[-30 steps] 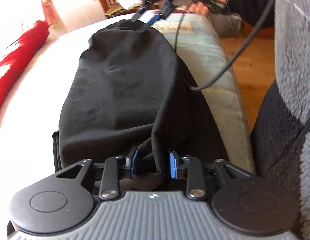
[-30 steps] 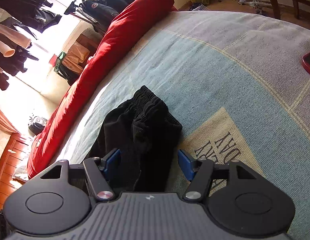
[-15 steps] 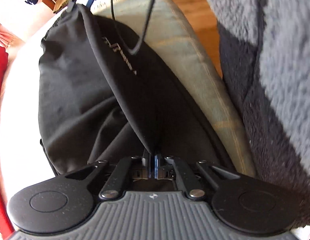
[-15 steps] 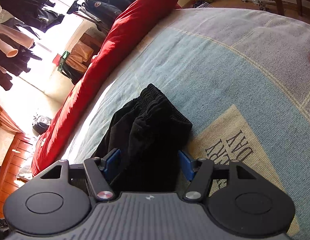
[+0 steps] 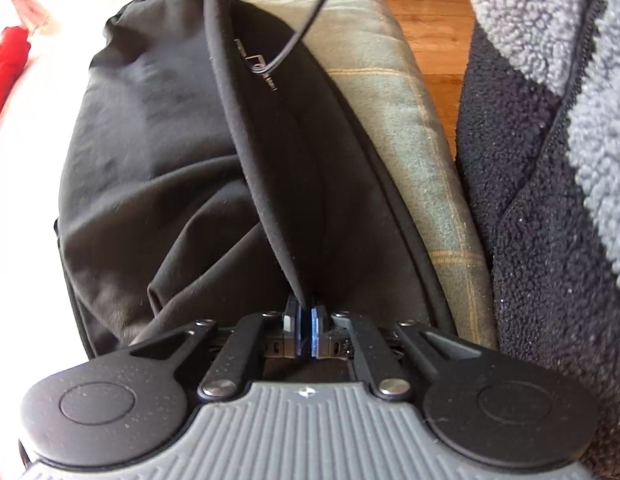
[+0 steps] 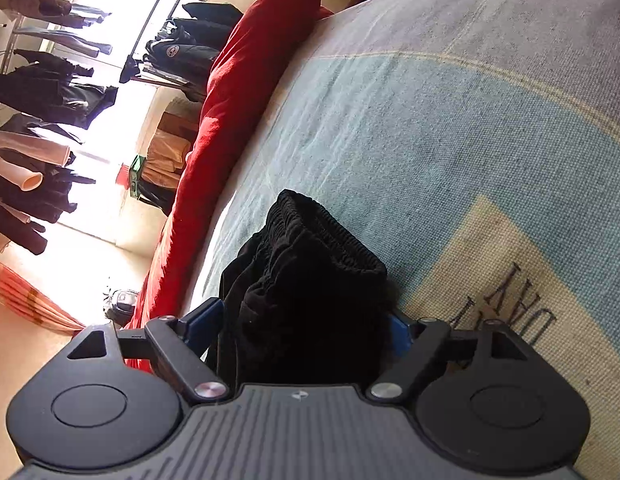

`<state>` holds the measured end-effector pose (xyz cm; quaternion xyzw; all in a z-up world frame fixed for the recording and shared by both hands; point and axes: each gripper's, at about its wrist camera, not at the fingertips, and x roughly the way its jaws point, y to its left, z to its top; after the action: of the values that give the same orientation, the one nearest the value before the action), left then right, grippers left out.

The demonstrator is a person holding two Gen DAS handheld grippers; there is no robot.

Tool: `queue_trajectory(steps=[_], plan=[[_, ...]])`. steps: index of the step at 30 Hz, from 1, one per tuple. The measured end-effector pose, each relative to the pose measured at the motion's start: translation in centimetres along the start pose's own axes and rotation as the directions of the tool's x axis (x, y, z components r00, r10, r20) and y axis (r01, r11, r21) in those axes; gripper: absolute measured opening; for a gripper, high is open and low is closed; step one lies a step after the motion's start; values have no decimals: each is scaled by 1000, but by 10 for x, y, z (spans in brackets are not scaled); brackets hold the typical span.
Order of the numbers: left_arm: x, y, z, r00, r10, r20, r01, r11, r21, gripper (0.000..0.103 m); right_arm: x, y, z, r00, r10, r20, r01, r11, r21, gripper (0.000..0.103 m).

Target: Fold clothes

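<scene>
The black trousers [image 5: 157, 152] lie lengthwise on the bed [image 5: 402, 128], which is covered with a pale blue and beige checked blanket. The left hand-held gripper [image 5: 305, 320] is clenched on a fold of the trouser fabric; the fold rises from the pads as a taut ridge running up the garment. A thin black cable [image 5: 310, 20] hangs across the far part of the trousers. A grey and black fleece sleeve [image 5: 550, 160] fills the right side of the left wrist view, with wooden floor [image 5: 434, 20] beyond the bed edge.

In the right wrist view the elastic waistband [image 6: 330, 232] end of the trousers sits bunched between the blue pads [image 6: 201, 320] of the right hand-held gripper [image 6: 301, 328]. Its jaws have just been opening and stand wide, released, with the fabric between them. A red quilt [image 6: 237, 92] lies along the far edge of the bed. Dark clothes hang on a rack [image 6: 49, 80] behind it
</scene>
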<state>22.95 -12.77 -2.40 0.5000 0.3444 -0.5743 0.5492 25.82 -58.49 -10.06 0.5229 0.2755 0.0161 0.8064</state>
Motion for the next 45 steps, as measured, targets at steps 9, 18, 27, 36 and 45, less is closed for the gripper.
queue_trajectory(steps=[9, 18, 27, 36, 45], plan=[[-17, 7, -12, 998, 42, 44, -37, 995, -93, 8, -7, -5, -10, 999, -50, 4, 50, 998, -47, 34], [-18, 7, -8, 999, 37, 32, -35, 998, -52, 8, -90, 41, -37, 978, -84, 193, 117, 980, -162, 30], [-6, 9, -3, 999, 16, 31, -16, 1000, -16, 12, -103, -6, -64, 945, -275, 176, 286, 958, -36, 40], [-61, 30, -42, 992, 63, 105, -28, 953, -301, 38, -136, 67, -45, 898, -282, 339, 379, 886, -267, 60], [-97, 94, -74, 900, 256, 352, 80, 698, -712, 72, -43, 144, -48, 999, -45, 18, 48, 850, -524, 69]])
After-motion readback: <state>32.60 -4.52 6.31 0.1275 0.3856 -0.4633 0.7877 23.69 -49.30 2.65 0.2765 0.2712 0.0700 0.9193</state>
